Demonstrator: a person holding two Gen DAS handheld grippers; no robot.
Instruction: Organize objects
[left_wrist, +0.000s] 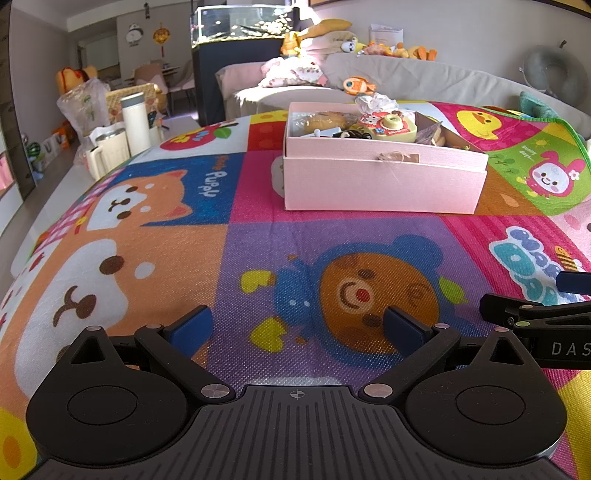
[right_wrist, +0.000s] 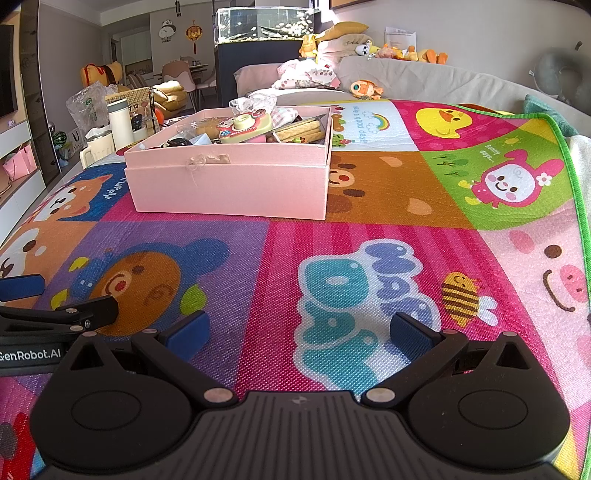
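Pink box (right_wrist: 229, 184) on "Puppy" mat (left_wrist: 212, 177) — gripper (right_wrist: 22, 332) ("GenRobot.AI") nearby

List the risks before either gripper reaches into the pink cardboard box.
The pink cardboard box is heaped: the yellow toy camera rides above the rim and could tumble onto the colourful cartoon play mat. The open left gripper and right gripper sit close together and may collide.
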